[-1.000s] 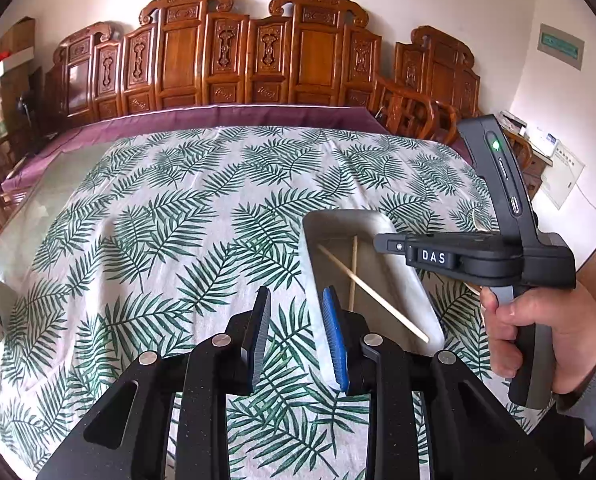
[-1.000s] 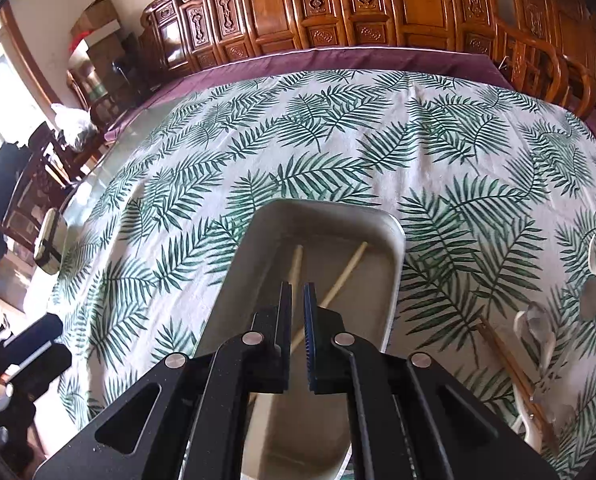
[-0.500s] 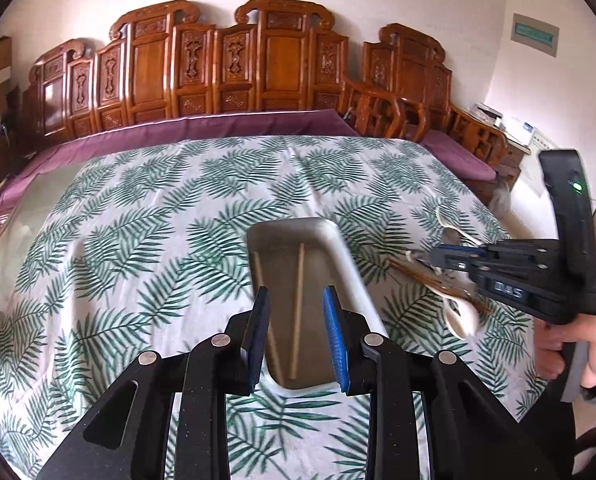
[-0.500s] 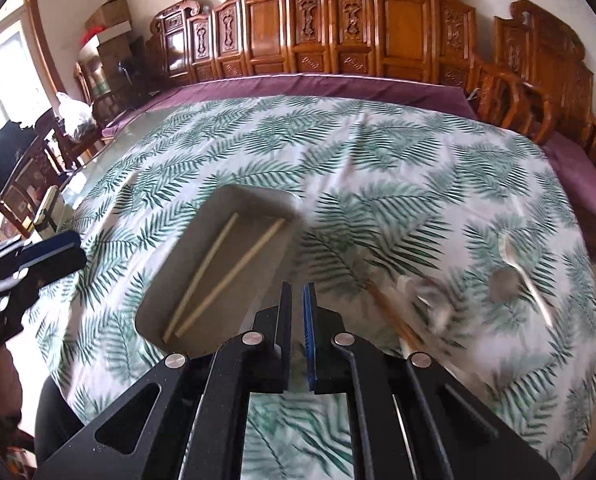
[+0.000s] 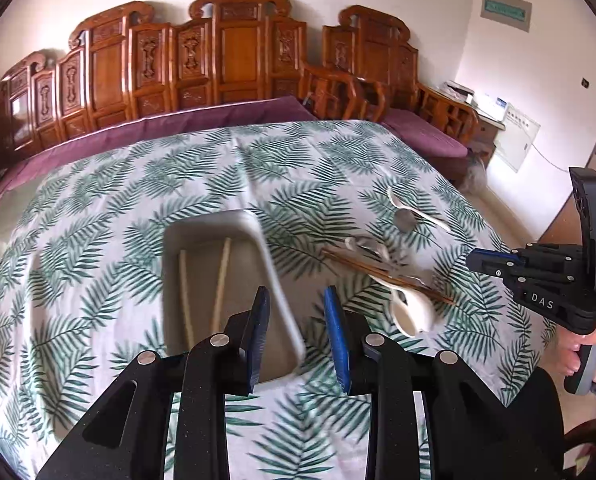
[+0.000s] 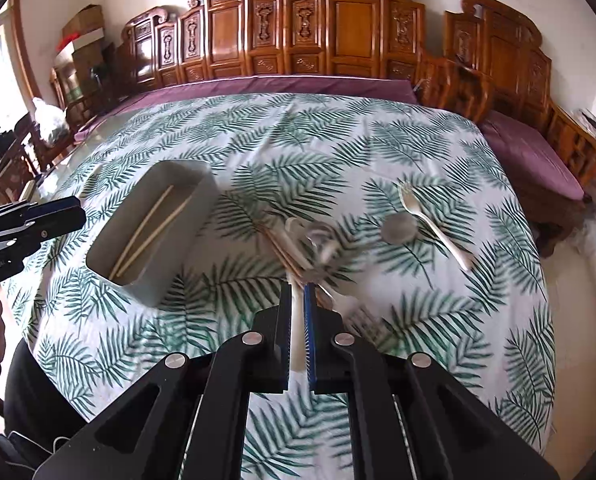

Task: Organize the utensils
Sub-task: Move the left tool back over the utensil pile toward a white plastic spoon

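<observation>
1 tray (image 6: 178, 264); 2 pale chopsticks (image 6: 150, 232); 1 fork (image 6: 434, 228)

A matt grey plastic tray (image 6: 166, 276) holding pale wooden chopsticks (image 6: 150, 228) sits on leaf-print cloth (image 6: 298, 140) before glossy carved wooden chairs (image 6: 338, 28).

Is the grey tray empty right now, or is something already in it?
Not empty. The grey tray holds two light chopsticks lying lengthwise inside; both views show nothing else in it.
</observation>
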### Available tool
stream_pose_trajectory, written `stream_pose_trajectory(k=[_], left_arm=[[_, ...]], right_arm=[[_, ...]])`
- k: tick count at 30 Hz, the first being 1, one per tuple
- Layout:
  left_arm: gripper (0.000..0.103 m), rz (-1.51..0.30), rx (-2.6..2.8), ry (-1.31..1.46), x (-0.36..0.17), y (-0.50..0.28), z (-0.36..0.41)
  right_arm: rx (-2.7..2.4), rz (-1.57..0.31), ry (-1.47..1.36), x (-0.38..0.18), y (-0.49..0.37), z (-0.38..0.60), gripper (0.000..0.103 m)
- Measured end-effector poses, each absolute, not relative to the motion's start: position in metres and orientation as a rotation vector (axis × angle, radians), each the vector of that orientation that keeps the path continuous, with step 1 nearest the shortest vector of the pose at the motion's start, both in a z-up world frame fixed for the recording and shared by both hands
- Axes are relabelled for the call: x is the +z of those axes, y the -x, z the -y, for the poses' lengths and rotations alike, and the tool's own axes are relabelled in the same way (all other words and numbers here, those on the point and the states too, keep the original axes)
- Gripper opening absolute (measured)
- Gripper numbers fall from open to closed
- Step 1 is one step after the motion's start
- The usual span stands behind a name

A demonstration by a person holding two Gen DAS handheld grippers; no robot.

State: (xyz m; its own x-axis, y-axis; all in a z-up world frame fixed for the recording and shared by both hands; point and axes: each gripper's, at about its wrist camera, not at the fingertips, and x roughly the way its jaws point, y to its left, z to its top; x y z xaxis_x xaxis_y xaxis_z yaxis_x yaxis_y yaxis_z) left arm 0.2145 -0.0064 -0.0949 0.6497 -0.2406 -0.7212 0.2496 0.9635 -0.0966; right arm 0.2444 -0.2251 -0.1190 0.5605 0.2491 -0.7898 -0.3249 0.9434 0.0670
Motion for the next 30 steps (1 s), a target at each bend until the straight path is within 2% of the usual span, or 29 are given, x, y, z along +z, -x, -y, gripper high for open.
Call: stream_pose_trajectory(k=[4,18,22,30], left_arm=[[0.027,-0.834,-0.301,-0.024,-0.100,-0.219,0.033],[0.027,-0.934,-0.370,-0.049,-0.139,-0.246,0.119],[0.027,-0.958,-0.369,-0.086,-0.156,-0.256,0.140],[0.027,-1.039,-0.364,-0.098,-0.182,-0.283,0.163]], right_arm=[[0.326,-0.910,0.078,-0.123,-0.241,0.245,0.011],[0.291,-0.931,0.039,-0.145,-0.245,0.299,0.012],[0.287,-0.942,0.035,-0.153,-0.248,0.309,0.019],[0.287,-0.959,0.003,-0.167,-0.251,0.320,0.019]])
